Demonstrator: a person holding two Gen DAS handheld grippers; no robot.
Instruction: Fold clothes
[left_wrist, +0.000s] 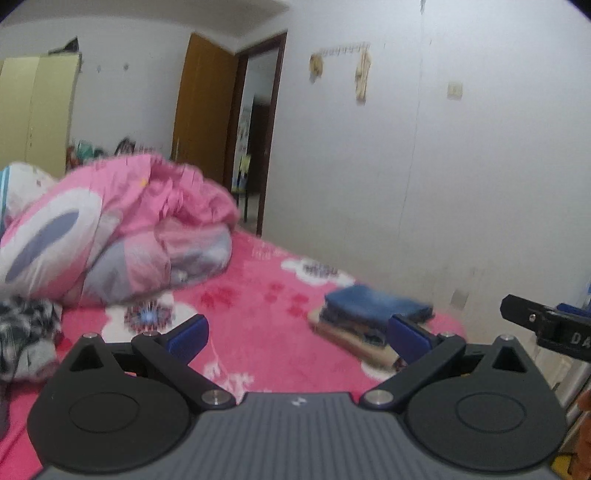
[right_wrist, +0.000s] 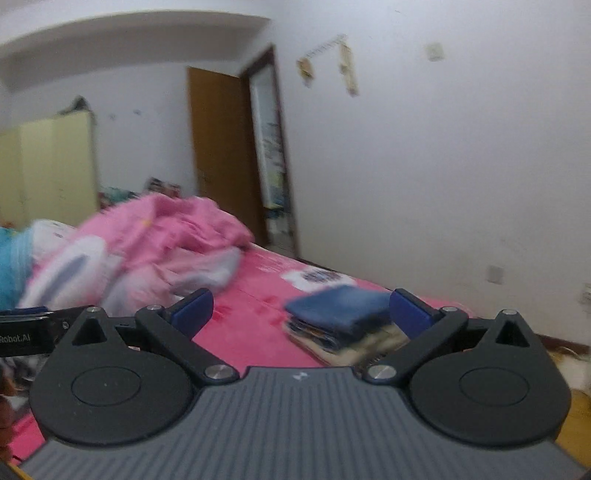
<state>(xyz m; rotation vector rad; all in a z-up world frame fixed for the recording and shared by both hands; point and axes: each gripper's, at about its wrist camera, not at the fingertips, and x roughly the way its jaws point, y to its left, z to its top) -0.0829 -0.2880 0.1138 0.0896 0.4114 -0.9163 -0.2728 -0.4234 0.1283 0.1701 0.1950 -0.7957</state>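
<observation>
A stack of folded clothes (left_wrist: 369, 317) with a blue denim piece on top lies on the pink bed (left_wrist: 258, 332) near its right edge; it also shows in the right wrist view (right_wrist: 340, 317). My left gripper (left_wrist: 298, 338) is open and empty, held above the bed. My right gripper (right_wrist: 301, 314) is open and empty, also above the bed, with the stack just behind its right finger. A black-and-white checked garment (left_wrist: 26, 332) lies crumpled at the left edge. The right gripper's body (left_wrist: 546, 325) shows at the right of the left wrist view.
A bundled pink quilt (left_wrist: 110, 229) fills the back left of the bed and also shows in the right wrist view (right_wrist: 155, 243). A white wall (left_wrist: 443, 166) runs along the right. An open brown door (left_wrist: 207, 110) and a yellow wardrobe (left_wrist: 37, 110) stand behind.
</observation>
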